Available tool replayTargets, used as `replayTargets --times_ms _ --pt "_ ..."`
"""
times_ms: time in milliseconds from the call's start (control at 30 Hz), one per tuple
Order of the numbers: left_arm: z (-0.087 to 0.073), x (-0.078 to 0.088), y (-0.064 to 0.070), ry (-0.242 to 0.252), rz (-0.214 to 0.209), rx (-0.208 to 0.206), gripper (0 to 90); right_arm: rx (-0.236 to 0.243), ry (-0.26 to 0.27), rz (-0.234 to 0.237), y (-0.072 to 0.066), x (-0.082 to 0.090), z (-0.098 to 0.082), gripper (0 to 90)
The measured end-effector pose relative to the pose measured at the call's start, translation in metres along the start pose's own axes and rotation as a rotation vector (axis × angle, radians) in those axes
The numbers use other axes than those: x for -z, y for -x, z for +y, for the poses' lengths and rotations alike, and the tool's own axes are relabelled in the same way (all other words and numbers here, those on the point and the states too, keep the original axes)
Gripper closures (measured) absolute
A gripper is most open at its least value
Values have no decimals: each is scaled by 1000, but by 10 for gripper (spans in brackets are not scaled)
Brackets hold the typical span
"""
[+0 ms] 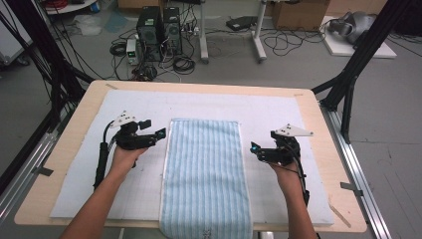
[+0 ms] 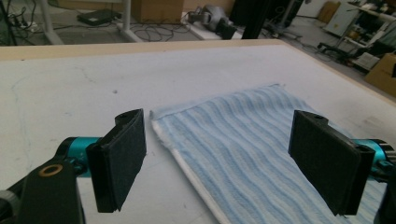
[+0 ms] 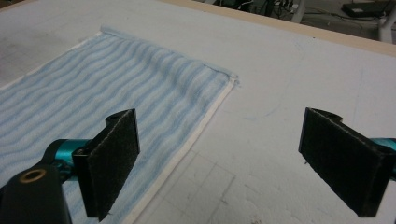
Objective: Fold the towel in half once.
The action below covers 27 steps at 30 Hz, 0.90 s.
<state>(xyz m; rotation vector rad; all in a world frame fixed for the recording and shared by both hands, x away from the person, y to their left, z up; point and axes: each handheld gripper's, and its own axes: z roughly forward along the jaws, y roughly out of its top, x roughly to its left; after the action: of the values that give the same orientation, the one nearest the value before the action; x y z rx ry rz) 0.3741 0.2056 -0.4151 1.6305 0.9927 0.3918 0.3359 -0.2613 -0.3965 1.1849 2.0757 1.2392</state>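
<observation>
Blue-and-white striped terry, the towel point(image 1: 205, 174) lies flat and lengthwise on the white mat point(image 1: 74, 189) that covers the wooden table point(image 1: 35, 199); in the high view its near end hangs over the table's front edge. The left gripper point(image 1: 155, 128) hovers just beside the towel's left long edge, near its far corner, and the right gripper point(image 1: 257, 150) hovers just off the right long edge, farther from its corner; neither touches the cloth.

In the left gripper view the jaws stand wide apart and empty, and the towel point(image 2: 243, 140) runs up between them with its far-left corner and white hem just ahead.

In the right gripper view the jaws are likewise spread wide with nothing in them, the towel's point(image 3: 112, 88) hemmed edge passing under the inner jaw, its far-right corner ahead.

This looks like the approach before a fold. The next move probably calls for lowering each gripper onto its far corner and pinching the hem before any lift.
</observation>
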Motion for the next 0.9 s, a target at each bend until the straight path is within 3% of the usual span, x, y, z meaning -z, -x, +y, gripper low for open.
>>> replayTargets --times_ms 200,367,433,600,733,900 --pt "-5 -19 -9 -76 53 19 235 -15 -40 9 0 -20 8 116" --pt "-11 -39 -13 -147 66 29 284 -20 -98 7 1 -39 10 118" --pt "-13 -48 -12 -197 82 29 295 -20 -120 5 1 -46 10 122" --pt "-16 -62 -7 -244 84 23 344 -27 -172 0 -1 -62 10 174" --pt "-17 -65 -3 -278 115 13 449 -37 -193 -5 -3 -74 10 226" --pt "-17 -65 3 -299 189 -52 636 -48 -227 -7 -8 -88 10 258"
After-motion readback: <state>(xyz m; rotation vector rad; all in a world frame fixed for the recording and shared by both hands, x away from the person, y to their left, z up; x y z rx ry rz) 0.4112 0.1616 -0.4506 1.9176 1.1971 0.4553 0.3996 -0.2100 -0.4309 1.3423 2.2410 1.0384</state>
